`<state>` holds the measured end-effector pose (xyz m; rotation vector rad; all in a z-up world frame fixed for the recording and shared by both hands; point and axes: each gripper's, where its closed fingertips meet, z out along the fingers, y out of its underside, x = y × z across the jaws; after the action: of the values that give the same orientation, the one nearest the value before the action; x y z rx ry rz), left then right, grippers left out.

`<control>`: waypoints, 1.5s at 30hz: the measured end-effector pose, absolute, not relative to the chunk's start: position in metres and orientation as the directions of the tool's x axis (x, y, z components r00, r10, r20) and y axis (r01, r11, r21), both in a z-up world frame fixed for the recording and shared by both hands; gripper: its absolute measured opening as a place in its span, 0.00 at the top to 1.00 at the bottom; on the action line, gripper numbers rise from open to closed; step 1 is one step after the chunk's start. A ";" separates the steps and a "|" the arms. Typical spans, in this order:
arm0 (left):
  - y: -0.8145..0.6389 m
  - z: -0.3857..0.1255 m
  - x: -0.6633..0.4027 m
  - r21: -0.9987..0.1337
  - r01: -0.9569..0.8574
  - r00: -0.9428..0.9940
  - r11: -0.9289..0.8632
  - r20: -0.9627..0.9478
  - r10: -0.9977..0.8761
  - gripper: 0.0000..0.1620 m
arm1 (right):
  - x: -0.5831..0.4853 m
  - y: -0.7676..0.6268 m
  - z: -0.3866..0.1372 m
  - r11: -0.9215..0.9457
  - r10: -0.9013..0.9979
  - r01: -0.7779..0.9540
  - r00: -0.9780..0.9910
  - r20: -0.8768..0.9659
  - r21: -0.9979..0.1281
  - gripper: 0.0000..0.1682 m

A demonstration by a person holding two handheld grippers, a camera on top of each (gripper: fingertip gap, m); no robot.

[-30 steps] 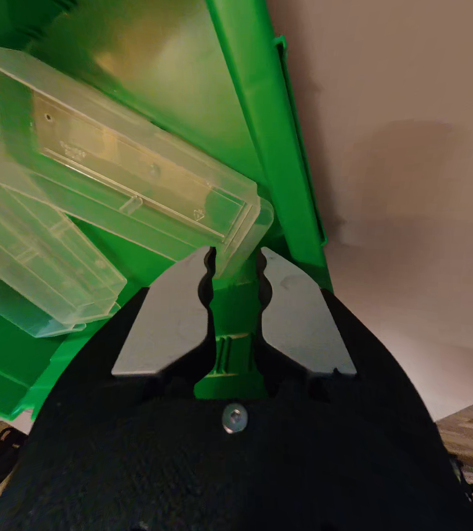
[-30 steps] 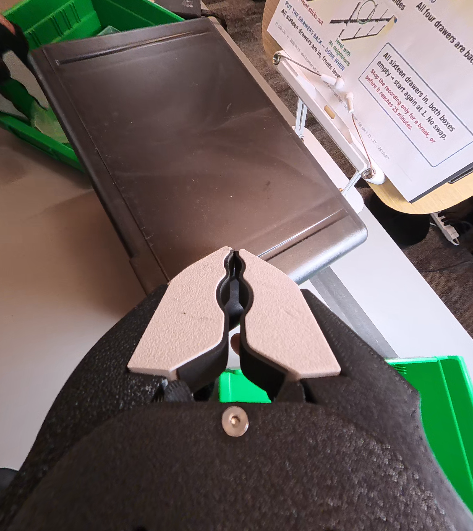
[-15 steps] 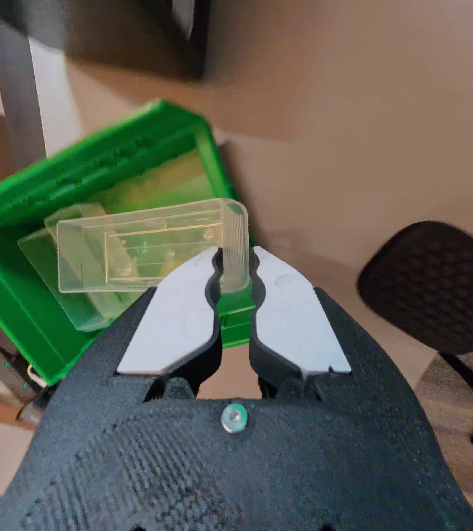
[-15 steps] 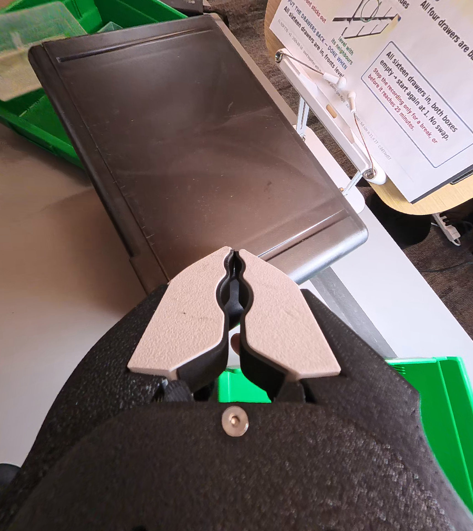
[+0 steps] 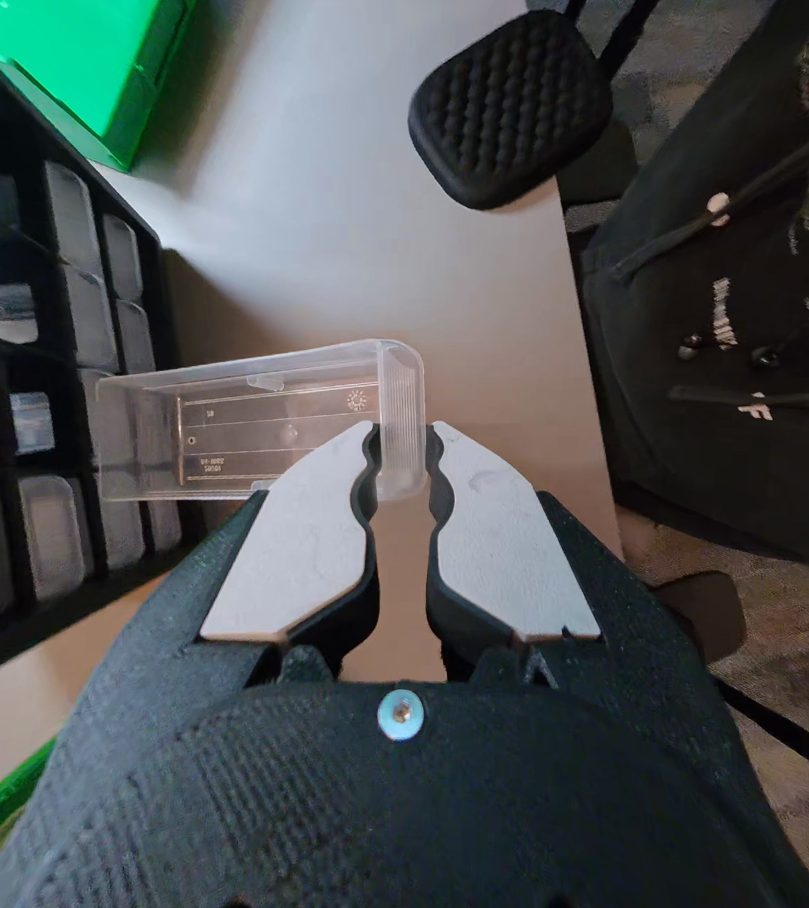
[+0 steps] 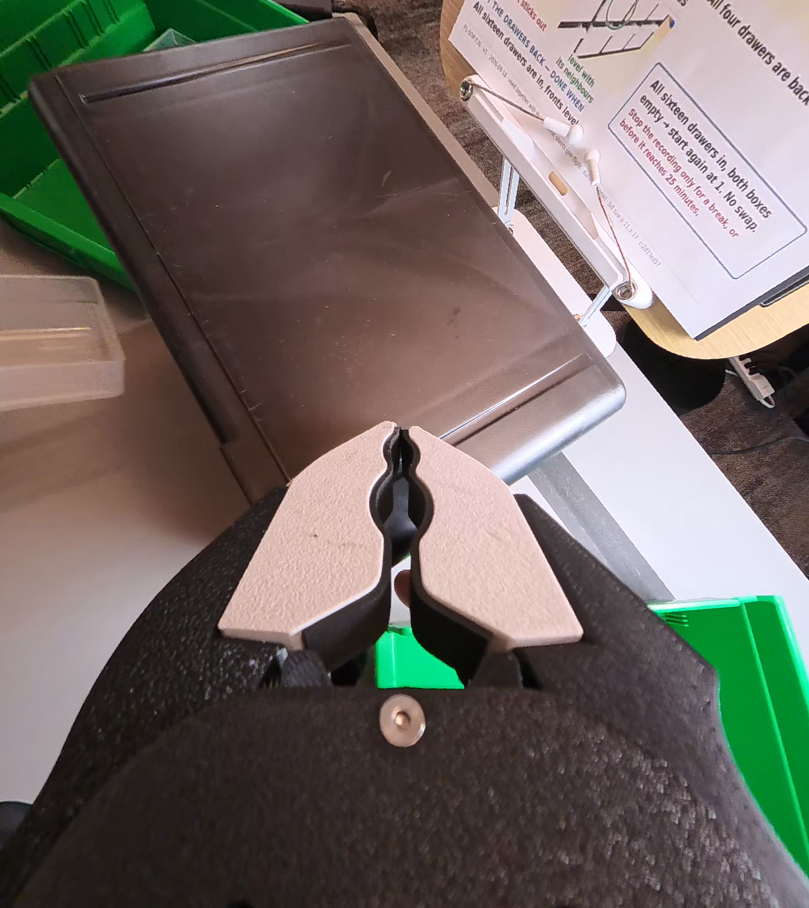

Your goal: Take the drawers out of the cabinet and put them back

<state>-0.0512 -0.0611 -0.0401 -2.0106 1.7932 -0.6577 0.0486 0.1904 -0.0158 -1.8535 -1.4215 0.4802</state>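
My left gripper (image 5: 402, 432) is shut on the ribbed front handle of a clear plastic drawer (image 5: 245, 422) and holds it level above the table, its back end pointing left at the black cabinet (image 5: 48, 373), whose front shows several clear drawers in their slots. The same drawer (image 6: 24, 339) shows blurred at the left edge of the right wrist view, in front of the cabinet's dark top (image 6: 319, 236). My right gripper (image 6: 401, 435) is shut and empty, held over the cabinet's near corner.
A green bin (image 5: 83, 64) stands beyond the cabinet and shows in the right wrist view (image 6: 24, 132) too. Another green bin (image 6: 761, 737) lies at the lower right. An instruction sheet on a stand (image 6: 687, 127) is behind. A black chair armrest (image 5: 505, 98) and a person in dark clothing (image 5: 736, 344) are beside the table edge.
My left gripper has lifted the clear drawer out of the green bin and swung it round to face the cabinet front. The right gripper has stayed still.
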 end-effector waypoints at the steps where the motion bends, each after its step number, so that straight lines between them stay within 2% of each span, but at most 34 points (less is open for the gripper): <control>1: -0.054 -0.042 -0.046 -0.562 -0.817 0.089 -0.129 0.097 -0.991 0.89 | 0.049 0.190 -0.016 -0.114 0.938 0.664 0.317 0.140 -0.739 1.00; 13: 0.000 -0.050 -0.029 -0.583 -0.796 0.163 -0.167 0.060 -0.985 0.89 | 0.048 0.191 -0.016 -0.125 0.944 0.626 0.314 0.102 -0.770 1.00; 25: 0.011 -0.089 -0.024 -0.545 -0.838 0.154 0.004 -0.244 -0.957 0.89 | 0.048 0.190 -0.016 -0.111 0.944 0.628 0.310 0.117 -0.770 1.00; 30: 0.065 -0.093 -0.049 -0.512 -0.859 0.304 -0.007 -0.500 -0.811 0.87 | 0.048 0.190 -0.016 -0.112 0.942 0.632 0.313 0.119 -0.767 1.00; 35: 0.084 -0.081 -0.051 -0.618 -0.782 0.478 -0.082 -0.511 -0.714 0.80 | 0.048 0.190 -0.016 -0.113 0.942 0.632 0.314 0.120 -0.767 1.00; 38: 0.075 -0.072 -0.045 -0.671 -0.739 0.507 -0.055 -0.501 -0.701 0.87 | 0.048 0.190 -0.016 -0.117 0.944 0.627 0.312 0.110 -0.770 1.00; 45: 0.083 -0.090 -0.050 -0.685 -0.714 0.605 -0.146 -0.500 -0.619 1.00 | 0.048 0.190 -0.015 -0.119 0.944 0.625 0.312 0.108 -0.771 1.00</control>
<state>-0.0504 0.0831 -0.0899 -1.8410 1.0761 0.1197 0.0483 0.1903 -0.0155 -1.8349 -1.3988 0.5411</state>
